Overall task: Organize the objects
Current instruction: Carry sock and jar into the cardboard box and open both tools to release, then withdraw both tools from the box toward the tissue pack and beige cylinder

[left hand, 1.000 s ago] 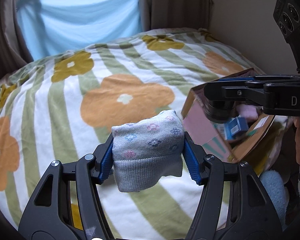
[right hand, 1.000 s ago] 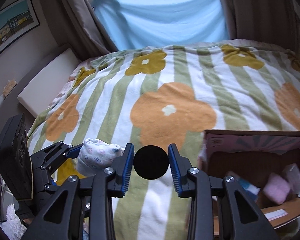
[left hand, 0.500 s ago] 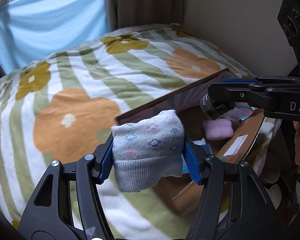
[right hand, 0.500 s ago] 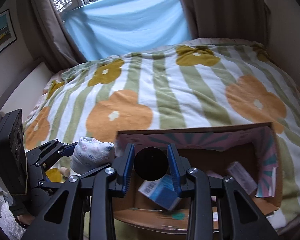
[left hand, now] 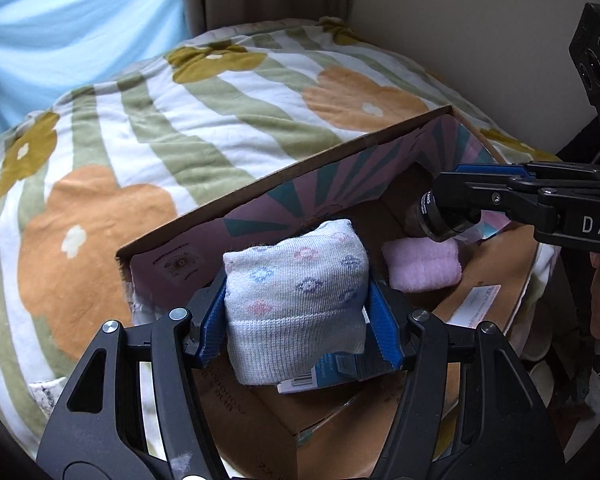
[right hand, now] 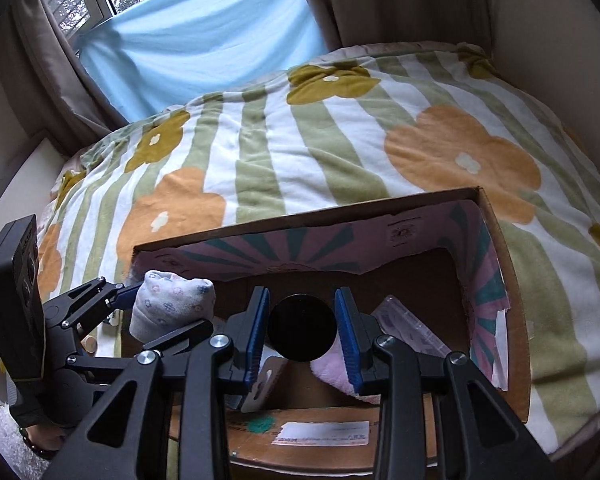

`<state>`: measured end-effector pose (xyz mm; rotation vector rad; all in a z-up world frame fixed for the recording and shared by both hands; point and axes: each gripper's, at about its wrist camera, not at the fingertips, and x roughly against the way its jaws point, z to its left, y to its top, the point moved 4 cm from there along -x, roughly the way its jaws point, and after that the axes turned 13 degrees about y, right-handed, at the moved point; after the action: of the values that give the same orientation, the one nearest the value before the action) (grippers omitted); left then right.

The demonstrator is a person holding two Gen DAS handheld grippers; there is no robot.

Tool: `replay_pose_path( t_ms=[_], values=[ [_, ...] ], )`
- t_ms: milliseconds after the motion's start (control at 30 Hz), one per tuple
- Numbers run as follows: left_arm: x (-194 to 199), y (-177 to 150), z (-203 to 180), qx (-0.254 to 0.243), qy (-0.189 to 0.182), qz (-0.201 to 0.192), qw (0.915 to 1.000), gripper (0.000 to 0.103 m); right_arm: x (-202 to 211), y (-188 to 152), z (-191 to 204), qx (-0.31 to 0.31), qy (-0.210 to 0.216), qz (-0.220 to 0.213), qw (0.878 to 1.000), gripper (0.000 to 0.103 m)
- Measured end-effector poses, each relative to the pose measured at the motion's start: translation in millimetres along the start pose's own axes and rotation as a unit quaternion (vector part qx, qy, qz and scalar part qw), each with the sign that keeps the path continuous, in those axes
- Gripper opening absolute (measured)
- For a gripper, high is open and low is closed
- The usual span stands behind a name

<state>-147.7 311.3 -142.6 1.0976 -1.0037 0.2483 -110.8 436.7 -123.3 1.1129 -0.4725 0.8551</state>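
1. Socks first: a rolled white knit sock bundle with small pink, blue and purple flowers (left hand: 296,300) is clamped between the blue pads of the left gripper (left hand: 298,316), held above the near left part of an open brown cardboard box with a pink and teal printed lining (left hand: 300,196).
2. The right gripper (right hand: 302,330) has its blue pads pressed on either side of a short black cylinder with a round flat end (right hand: 302,328), also held over the box opening.
3. Inside the box lie a folded fluffy pink cloth (left hand: 422,266), a blue carton with a white barcode label (left hand: 332,372) and a clear flat plastic packet (right hand: 412,330).
4. The box sits on a bed blanket with green and white stripes and orange and mustard flowers (right hand: 340,132).
5. Behind the bed hangs a light blue sheet (right hand: 204,40) between brown curtains (right hand: 400,0).
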Motion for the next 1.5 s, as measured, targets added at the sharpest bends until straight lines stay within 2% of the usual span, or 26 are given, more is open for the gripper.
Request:
replay_pose_path(
  t_ms=[200,267,300,333,400,433,567,800,1133,1333,1500],
  values=[
    [-5,2,0,0.006,-0.009,0.012,0.9999,0.061,-8,4,-1,0.011,-0.023,0.008,1.0,0.031],
    [-4,2,0,0.009,-0.008,0.011,0.9999,0.075,-14,4,-1,0.015,-0.041,0.023,0.999,0.031],
    [-2,2,1,0.01,-0.002,0.004,0.9999,0.101,-16,4,-2,0.014,-0.046,0.029,0.998,0.037],
    [2,2,2,0.009,0.002,-0.005,0.9999,0.103,-18,4,-4,0.013,-0.049,0.033,0.998,0.057],
    [8,1,3,0.005,0.003,-0.014,0.9999,0.103,-15,5,-7,0.008,-0.06,0.022,0.998,0.081],
    [9,1,3,0.002,0.006,-0.014,0.9999,0.103,-13,5,-8,0.008,-0.063,0.01,0.998,0.083],
    [16,0,5,-0.005,0.017,-0.015,0.9997,0.103,-7,5,-10,0.003,-0.062,-0.008,0.998,0.087],
    [28,-6,12,0.005,0.016,-0.014,0.9998,0.103,3,3,-11,-0.015,-0.062,-0.021,0.998,0.087],
    [46,-11,19,0.016,0.022,-0.019,0.9994,0.103,14,0,2,-0.001,-0.068,-0.027,0.997,0.087],
    [67,-12,31,0.03,0.028,-0.029,0.9987,0.103,28,6,19,0.016,-0.065,-0.04,0.997,0.087],
    [95,-16,52,0.043,0.045,-0.04,0.9972,0.103,38,14,49,0.035,-0.051,-0.053,0.997,0.087]
  ],
)
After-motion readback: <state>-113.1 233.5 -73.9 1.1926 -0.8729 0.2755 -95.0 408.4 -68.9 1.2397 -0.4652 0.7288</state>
